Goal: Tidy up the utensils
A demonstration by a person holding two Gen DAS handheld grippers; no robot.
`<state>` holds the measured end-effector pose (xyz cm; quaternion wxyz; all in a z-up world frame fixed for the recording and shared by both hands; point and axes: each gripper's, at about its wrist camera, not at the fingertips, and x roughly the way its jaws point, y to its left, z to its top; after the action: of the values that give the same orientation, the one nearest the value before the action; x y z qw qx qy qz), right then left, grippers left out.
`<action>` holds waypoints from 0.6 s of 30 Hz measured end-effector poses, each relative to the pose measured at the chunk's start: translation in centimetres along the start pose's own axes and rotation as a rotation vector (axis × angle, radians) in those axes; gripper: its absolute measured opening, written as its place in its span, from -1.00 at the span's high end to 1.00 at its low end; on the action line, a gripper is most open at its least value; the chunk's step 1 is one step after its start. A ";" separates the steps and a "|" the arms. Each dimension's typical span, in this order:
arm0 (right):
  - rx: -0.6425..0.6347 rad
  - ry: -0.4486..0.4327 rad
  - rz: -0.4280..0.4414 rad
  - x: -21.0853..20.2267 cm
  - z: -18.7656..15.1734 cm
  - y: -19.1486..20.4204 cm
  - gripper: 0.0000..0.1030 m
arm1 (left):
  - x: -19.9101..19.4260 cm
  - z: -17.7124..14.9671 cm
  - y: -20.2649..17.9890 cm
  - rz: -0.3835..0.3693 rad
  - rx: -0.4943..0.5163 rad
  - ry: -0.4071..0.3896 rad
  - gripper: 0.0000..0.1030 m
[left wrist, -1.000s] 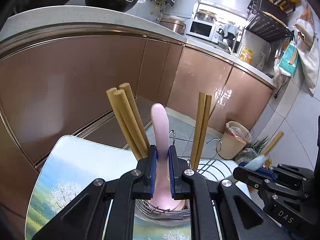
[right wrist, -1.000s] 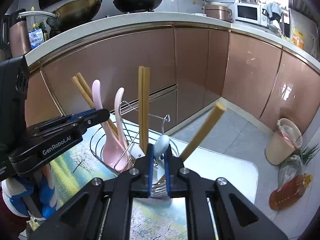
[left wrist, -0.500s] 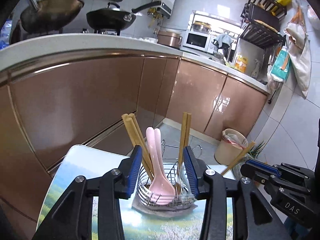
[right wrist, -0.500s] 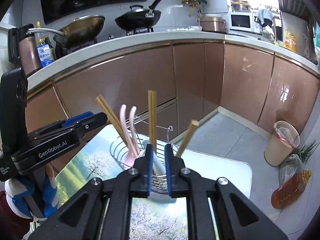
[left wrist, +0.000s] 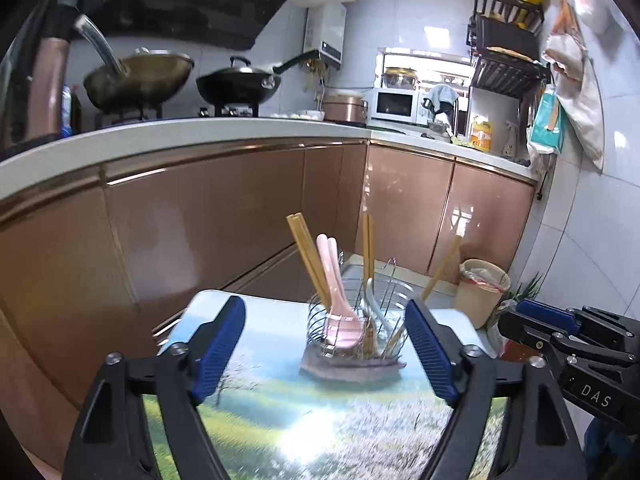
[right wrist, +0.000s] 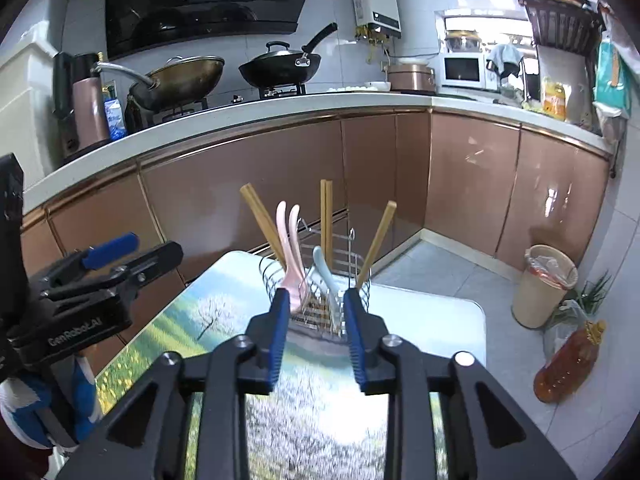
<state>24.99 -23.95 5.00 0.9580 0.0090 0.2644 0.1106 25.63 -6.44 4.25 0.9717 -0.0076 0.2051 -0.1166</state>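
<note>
A wire utensil holder (left wrist: 356, 332) (right wrist: 316, 280) stands on the table with the landscape print (right wrist: 200, 320). In it are two pink spoons (left wrist: 338, 300) (right wrist: 290, 248), a pale blue spoon (right wrist: 325, 274) and several wooden chopsticks (left wrist: 308, 256) (right wrist: 326, 220). My left gripper (left wrist: 323, 306) (right wrist: 140, 250) hangs back from the holder, its jaws opening wide with nothing between the pads. Closer to the holder, my right gripper (right wrist: 316, 294) (left wrist: 518, 324) has its jaws opening a narrow way, and the pads touch nothing.
Copper-coloured cabinets (right wrist: 260, 184) run behind the table under a white counter with two woks (right wrist: 280, 66). On the floor to the right stand a waste bin (right wrist: 548, 284) and an oil bottle (right wrist: 568, 364). A gloved hand (right wrist: 32, 420) holds the left gripper.
Both grippers drew back and up from the holder. The left let go of a pink spoon and opened wide. The right let go of the pale blue spoon and started opening.
</note>
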 end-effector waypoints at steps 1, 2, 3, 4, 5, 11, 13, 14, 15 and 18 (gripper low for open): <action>-0.001 -0.001 -0.005 -0.5 -0.6 0.3 0.40 | -0.7 -0.5 0.1 0.006 0.008 -0.003 -0.70; -0.006 -0.003 -0.014 -1.1 -1.4 0.6 0.33 | -1.3 -0.8 0.2 0.011 0.012 -0.003 -0.73; -0.010 -0.004 -0.022 -1.6 -2.2 0.9 0.25 | -1.8 -1.1 0.3 0.018 0.020 -0.004 -0.77; -0.012 -0.005 -0.033 -2.0 -2.8 1.1 0.21 | -2.6 -1.6 0.5 0.031 0.031 -0.008 -0.82; -0.010 -0.009 -0.042 -2.4 -3.4 1.2 0.14 | -3.2 -2.0 0.6 0.040 0.037 -0.011 -0.83; 0.022 -0.031 -0.072 -4.7 -6.4 1.4 -0.09 | -7.0 -4.4 1.2 0.100 0.071 -0.041 -0.99; 0.011 -0.035 -0.089 -5.4 -7.2 1.8 -0.19 | -7.7 -4.9 1.4 0.112 0.083 -0.038 -0.99; 0.009 -0.039 -0.090 -5.6 -7.4 2.0 -0.25 | -8.1 -5.2 1.4 0.119 0.089 -0.040 -0.99; 0.006 -0.044 -0.092 -5.8 -7.6 2.1 -0.28 | -8.5 -5.5 1.5 0.123 0.093 -0.042 -0.99; -0.016 -0.067 -0.115 -6.7 -8.4 2.9 -0.43 | -9.7 -6.4 1.8 0.137 0.098 -0.043 -0.99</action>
<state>14.52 -22.92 1.40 0.9712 -0.0103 0.2312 0.0570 14.85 -2.25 2.11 0.9808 0.0513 0.1782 -0.0597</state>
